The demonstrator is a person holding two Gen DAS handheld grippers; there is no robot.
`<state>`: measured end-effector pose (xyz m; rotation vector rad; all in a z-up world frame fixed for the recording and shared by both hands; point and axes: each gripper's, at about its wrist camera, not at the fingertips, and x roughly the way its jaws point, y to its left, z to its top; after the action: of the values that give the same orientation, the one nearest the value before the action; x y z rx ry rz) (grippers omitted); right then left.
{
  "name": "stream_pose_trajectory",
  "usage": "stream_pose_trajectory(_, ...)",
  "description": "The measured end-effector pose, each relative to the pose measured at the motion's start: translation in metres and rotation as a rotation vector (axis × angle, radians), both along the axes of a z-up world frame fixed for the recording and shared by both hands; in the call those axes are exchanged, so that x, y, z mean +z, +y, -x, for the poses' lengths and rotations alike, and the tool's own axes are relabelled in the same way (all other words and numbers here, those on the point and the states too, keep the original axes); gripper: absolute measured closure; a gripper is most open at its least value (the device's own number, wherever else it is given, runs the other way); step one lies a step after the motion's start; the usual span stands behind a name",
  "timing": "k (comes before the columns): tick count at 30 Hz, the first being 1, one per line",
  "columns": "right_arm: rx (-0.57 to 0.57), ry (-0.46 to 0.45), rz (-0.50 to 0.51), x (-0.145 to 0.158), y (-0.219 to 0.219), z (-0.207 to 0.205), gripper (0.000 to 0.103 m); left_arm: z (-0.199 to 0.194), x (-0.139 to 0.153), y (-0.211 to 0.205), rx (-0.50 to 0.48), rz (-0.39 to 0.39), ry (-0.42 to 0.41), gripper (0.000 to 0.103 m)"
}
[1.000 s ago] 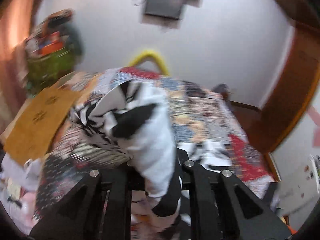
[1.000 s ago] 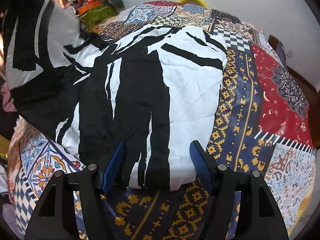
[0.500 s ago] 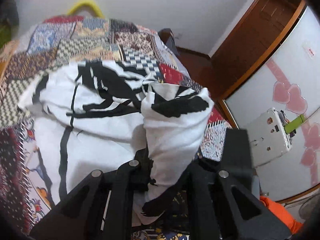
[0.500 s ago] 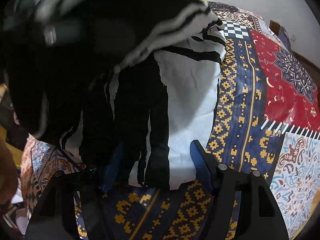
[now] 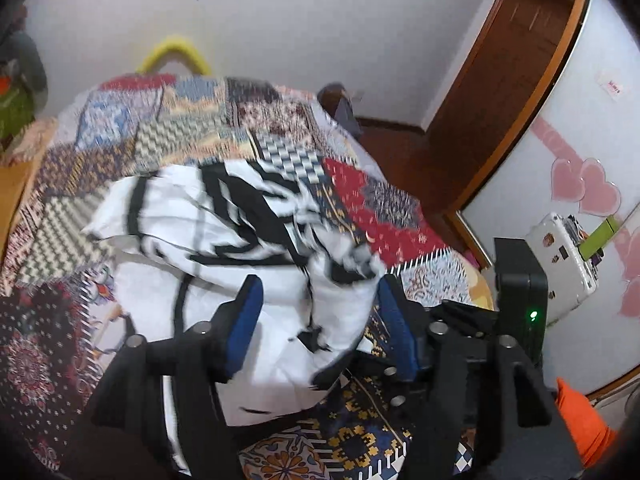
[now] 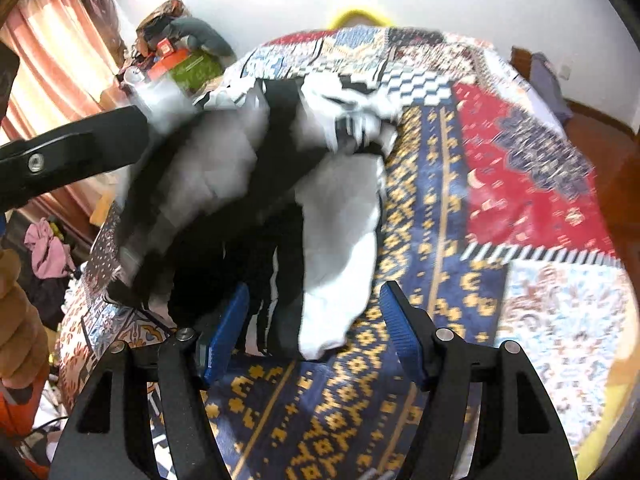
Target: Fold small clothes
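Note:
A black-and-white patterned garment (image 5: 224, 232) lies bunched on the patchwork bedspread (image 5: 168, 128). My left gripper (image 5: 316, 300) is open, its blue pads on either side of the cloth's near fold, which drops between them. In the right wrist view the same garment (image 6: 280, 184) is heaped and partly folded over itself. My right gripper (image 6: 314, 316) is open just above its near edge. The left gripper's black arm (image 6: 72, 152) reaches in from the left onto the heap.
A black box with a green light (image 5: 520, 292) and a white device (image 5: 560, 256) stand at the bed's right side. A wooden door frame (image 5: 500, 100) is behind. Cluttered boxes (image 6: 180, 64) and a curtain (image 6: 52, 72) are at the left. A yellow hoop (image 5: 176, 52) is at the bed's head.
My left gripper has opened and let go of the cloth it held, which has dropped onto the heap. The folded-over flap has come down across the garment. My right gripper stays open.

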<state>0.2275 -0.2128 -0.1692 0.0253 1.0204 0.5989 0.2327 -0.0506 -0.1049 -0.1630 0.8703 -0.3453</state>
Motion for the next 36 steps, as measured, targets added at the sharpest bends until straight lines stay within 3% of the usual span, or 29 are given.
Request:
stream_pose_trajectory(4, -0.018, -0.038, 0.017, 0.017, -0.008, 0.0, 0.039, 0.002, 0.007, 0.014, 0.054, -0.062, -0.037, 0.036)
stream_pose_trajectory(7, -0.02, -0.065, 0.027, 0.025, -0.01, 0.002, 0.039, 0.0, -0.004, 0.028, 0.103, -0.131, -0.023, 0.035)
stream_pose_trajectory(10, -0.021, -0.1, 0.035, 0.034, -0.007, 0.008, 0.039, -0.002, -0.032, 0.04, 0.127, -0.201, 0.041, 0.035)
stream_pose_trajectory(16, -0.015, -0.153, 0.011, 0.055, -0.001, 0.012, 0.039, 0.006, -0.089, 0.045, 0.084, -0.255, 0.193, 0.035)
stream_pose_trajectory(20, -0.004, -0.166, 0.004, 0.06, 0.009, 0.012, 0.039, 0.019, -0.097, 0.039, 0.066, -0.279, 0.184, 0.034)
stream_pose_trajectory(25, -0.004, -0.119, 0.053, 0.033, 0.025, 0.004, 0.039, 0.027, -0.091, 0.04, 0.044, -0.27, 0.183, 0.034)
stream_pose_trajectory(28, -0.011, -0.037, 0.097, -0.002, 0.029, -0.002, 0.039, 0.03, -0.092, 0.048, 0.051, -0.264, 0.182, 0.03)
stream_pose_trajectory(31, -0.013, 0.044, 0.073, -0.028, 0.024, -0.003, 0.039, 0.03, -0.096, 0.057, 0.06, -0.257, 0.195, 0.028)
stream_pose_trajectory(36, -0.003, 0.046, 0.068, -0.018, 0.018, -0.003, 0.038, 0.032, -0.092, 0.071, 0.092, -0.248, 0.196, 0.027)
